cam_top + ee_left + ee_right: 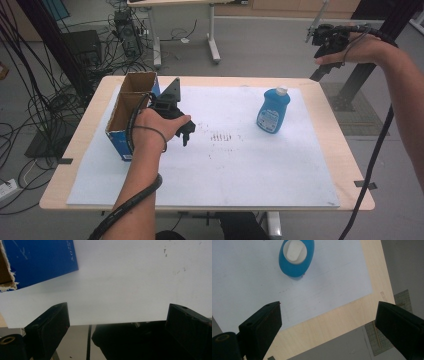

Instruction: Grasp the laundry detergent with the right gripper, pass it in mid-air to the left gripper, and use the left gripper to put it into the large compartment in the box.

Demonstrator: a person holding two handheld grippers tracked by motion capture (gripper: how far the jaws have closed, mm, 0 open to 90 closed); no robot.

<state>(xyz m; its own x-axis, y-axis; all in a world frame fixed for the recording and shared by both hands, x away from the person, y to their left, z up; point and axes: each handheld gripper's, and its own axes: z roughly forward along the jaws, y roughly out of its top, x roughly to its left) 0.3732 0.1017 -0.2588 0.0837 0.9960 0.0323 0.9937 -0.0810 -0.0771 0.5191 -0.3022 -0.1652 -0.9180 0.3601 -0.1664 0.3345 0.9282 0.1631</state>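
Bottle (273, 111) of blue plastic with a white cap stood upright on the white sheet (225, 170), toward the far right part of the table, well apart from both my grippers.

My right gripper (327, 37) hung high above the table's far right corner, its two black jaws spread wide with nothing between them. Looking down along them in the right gripper view, I saw the bottle (295, 257) from above: a rounded oval body, smooth and glossy, with a flat-topped white cap in its middle. Around it lay the matte white sheet (249, 285), faintly scuffed, and past its edge a strip of pale wooden tabletop (337, 322) with fine grain, then grey floor.

My left gripper (182, 131) was low over the sheet, just beside the cardboard box (131, 107), with my left hand (155, 127) wrapped round its black body and the grey three-cornered plate sticking up behind. Its blocky black jaws also stood wide apart and empty. In the left gripper view the box (40, 260) showed a smooth dark-blue printed side and a torn, ragged brown edge of raw cardboard. From the high view it was a long open-topped rectangle, brown inside, resting on the left part of the sheet. Small dark specks marked the sheet between my left gripper and the bottle.
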